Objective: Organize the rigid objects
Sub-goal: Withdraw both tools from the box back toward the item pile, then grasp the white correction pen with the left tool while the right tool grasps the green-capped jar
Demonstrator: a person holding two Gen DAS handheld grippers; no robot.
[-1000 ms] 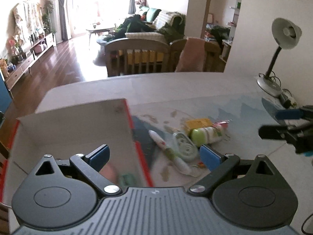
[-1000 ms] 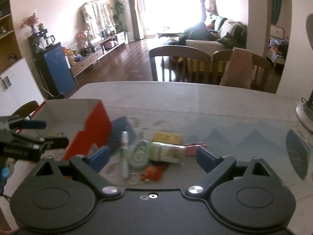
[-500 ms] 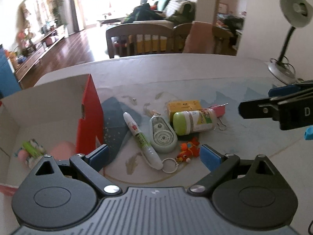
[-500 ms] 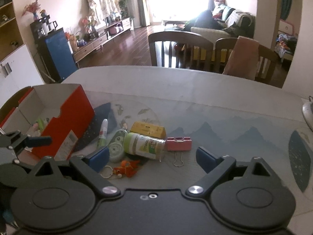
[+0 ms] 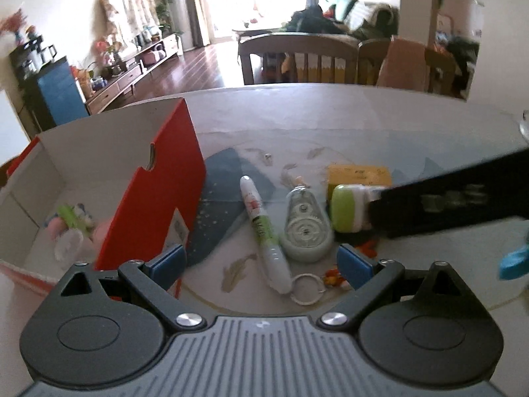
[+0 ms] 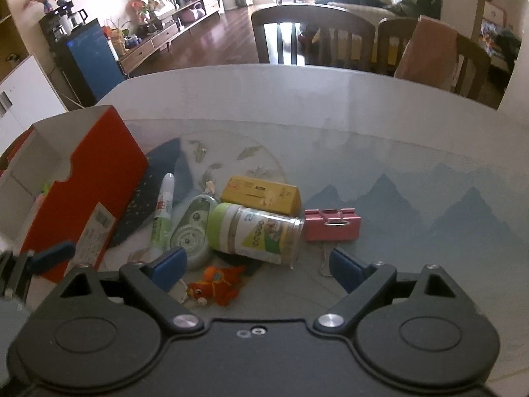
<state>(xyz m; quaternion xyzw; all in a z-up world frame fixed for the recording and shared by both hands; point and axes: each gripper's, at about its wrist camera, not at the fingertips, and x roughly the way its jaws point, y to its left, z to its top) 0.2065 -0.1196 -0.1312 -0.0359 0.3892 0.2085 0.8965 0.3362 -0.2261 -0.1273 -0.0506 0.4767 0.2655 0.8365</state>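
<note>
Right wrist view: both grippers gape empty, right gripper (image 6: 254, 264) over jar (image 6: 256, 230), seemingly clear of box (image 6: 86, 195).

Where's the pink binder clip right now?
In the right wrist view, the pink binder clip lies on the table, right of the pile, at the base of the green-capped jar and beside the yellow box.
</note>
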